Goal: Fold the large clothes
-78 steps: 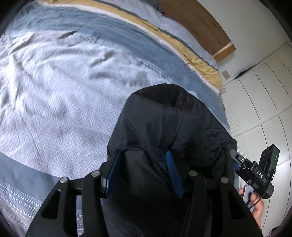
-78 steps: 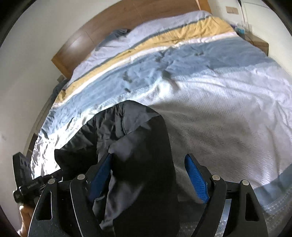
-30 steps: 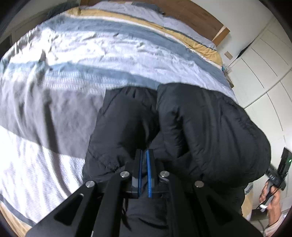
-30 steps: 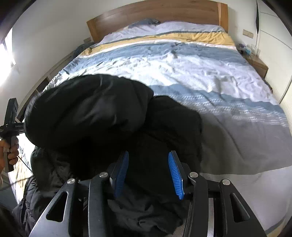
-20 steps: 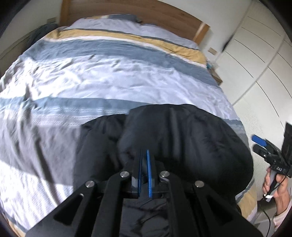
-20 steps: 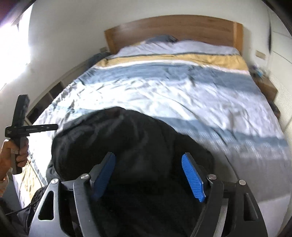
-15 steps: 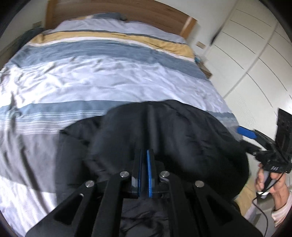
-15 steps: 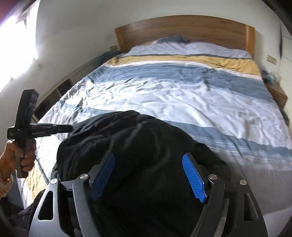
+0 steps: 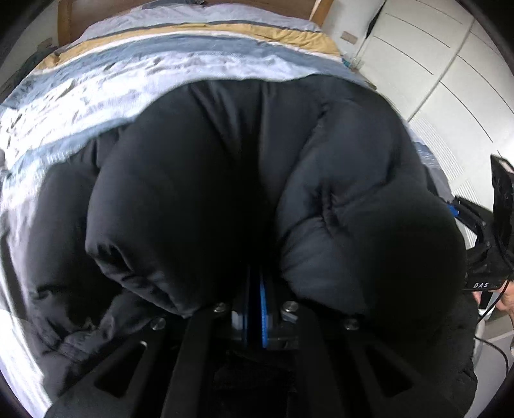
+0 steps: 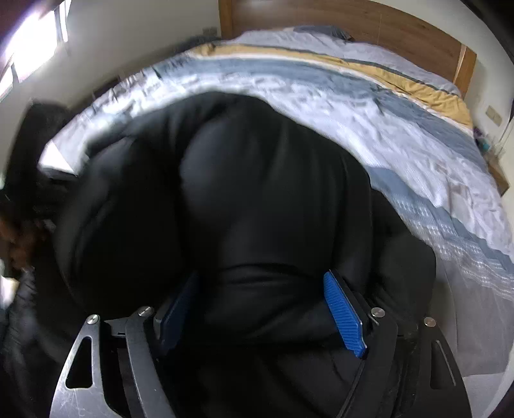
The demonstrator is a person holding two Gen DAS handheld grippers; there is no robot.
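A black puffer jacket (image 9: 199,193) lies bunched on the bed and fills most of both views. My left gripper (image 9: 255,283) is shut, its blue pads together, and it is pushed into a crease of the jacket, which bulges up on both sides and hides the tips. In the right wrist view the jacket (image 10: 273,193) swells between the jaws of my right gripper (image 10: 260,276), which are opening wide. The blue pads (image 10: 343,315) stand apart on either side of the fold. The right gripper's body (image 9: 485,244) shows at the edge of the left wrist view.
The bed's duvet (image 10: 369,106) has white, blue, grey and yellow stripes and stretches away behind the jacket to a wooden headboard (image 10: 369,22). White wardrobe doors (image 9: 433,70) stand to the right. A nightstand (image 10: 496,167) is beside the bed. A person's hand (image 9: 507,299) holds the right gripper.
Both grippers have sunk toward the jacket, which now fills the views. The right jaws have spread wider. The left jaws stay shut and are now buried in the puffed fabric.
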